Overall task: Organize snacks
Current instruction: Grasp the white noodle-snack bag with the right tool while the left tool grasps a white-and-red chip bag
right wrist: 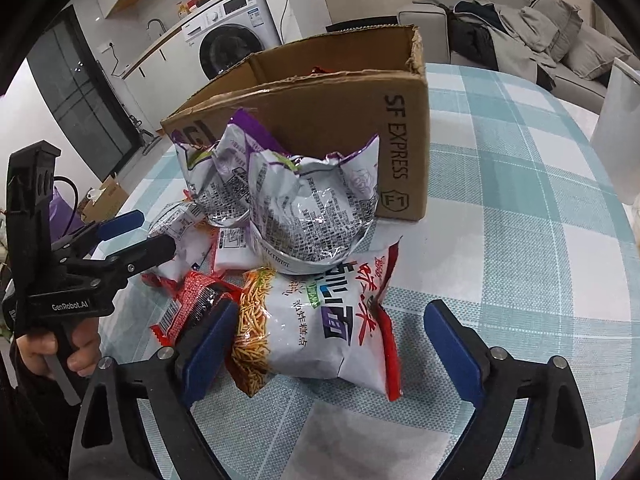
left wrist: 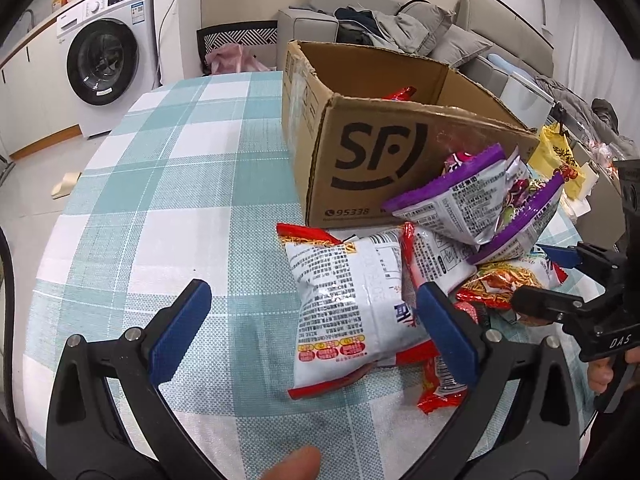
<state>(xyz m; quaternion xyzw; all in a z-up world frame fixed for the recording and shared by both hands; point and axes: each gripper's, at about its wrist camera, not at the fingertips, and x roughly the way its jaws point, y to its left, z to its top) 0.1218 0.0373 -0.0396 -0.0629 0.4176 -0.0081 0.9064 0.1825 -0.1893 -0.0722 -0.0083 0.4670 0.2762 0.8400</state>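
A pile of snack bags lies on the checked tablecloth in front of an open cardboard box [left wrist: 360,148], which also shows in the right wrist view [right wrist: 340,120]. My left gripper [left wrist: 316,304] is open around a white and red snack bag [left wrist: 348,296] that lies on the table. My right gripper [right wrist: 328,332] is open around a white and red noodle snack bag [right wrist: 320,320]. Purple and silver bags [left wrist: 460,200] lean on the box; they also show in the right wrist view [right wrist: 304,200]. A red bag [left wrist: 400,94] shows inside the box.
The round table [left wrist: 160,200] has a teal and white cloth. A washing machine [left wrist: 108,56] stands at the back left. A grey sofa [left wrist: 400,28] with clothes is behind the box. A yellow bag [left wrist: 560,160] lies at the far right.
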